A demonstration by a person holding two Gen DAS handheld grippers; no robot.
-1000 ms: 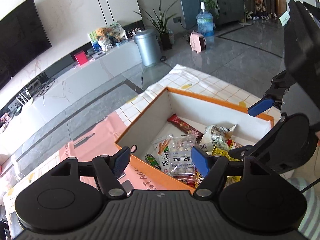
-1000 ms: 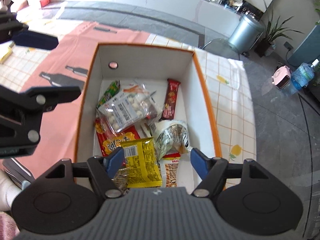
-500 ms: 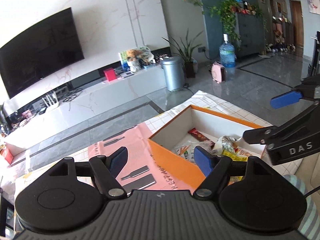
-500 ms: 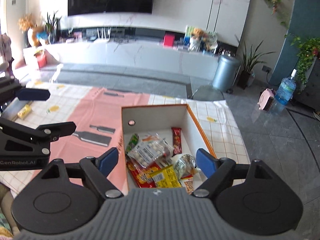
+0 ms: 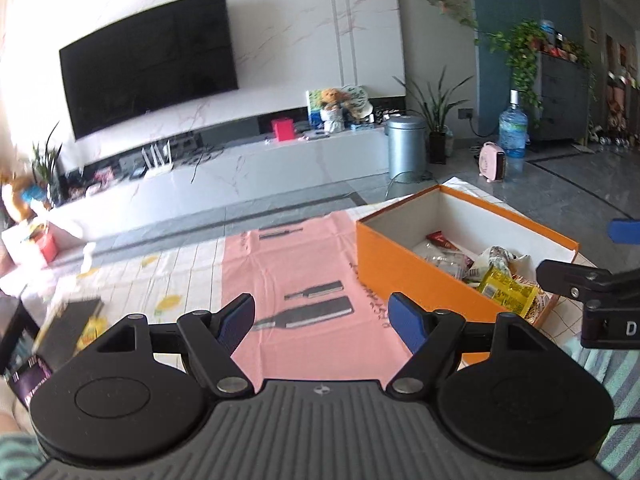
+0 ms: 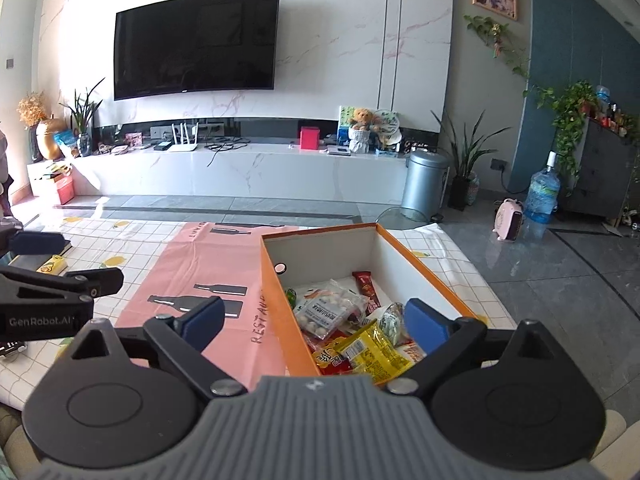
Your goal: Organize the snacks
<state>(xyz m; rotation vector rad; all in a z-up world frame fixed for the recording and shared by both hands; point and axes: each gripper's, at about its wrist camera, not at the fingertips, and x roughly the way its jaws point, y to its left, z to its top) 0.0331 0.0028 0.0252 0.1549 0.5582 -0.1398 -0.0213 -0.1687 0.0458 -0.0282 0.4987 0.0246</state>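
An orange box (image 6: 274, 300) with white inside walls stands on the table and holds several snack packets: a yellow packet (image 6: 372, 354), a clear bag of round white snacks (image 6: 326, 312) and a red bar (image 6: 366, 286). The box also shows in the left wrist view (image 5: 404, 268). My left gripper (image 5: 324, 322) is open and empty over the pink mat, left of the box. My right gripper (image 6: 316, 322) is open and empty, held near the box's near end. Each gripper shows in the other's view at the edge.
A pink mat (image 6: 200, 272) with bottle prints lies on a checked tablecloth (image 6: 112, 240). A dark book-like object (image 5: 72, 320) and a yellow packet (image 6: 50, 266) lie at the table's left. Beyond are a TV wall, a white console and a metal bin (image 6: 424, 184).
Both grippers have pulled back and tilted up from looking down into the box, so the room now fills the views. Both stay open and empty.
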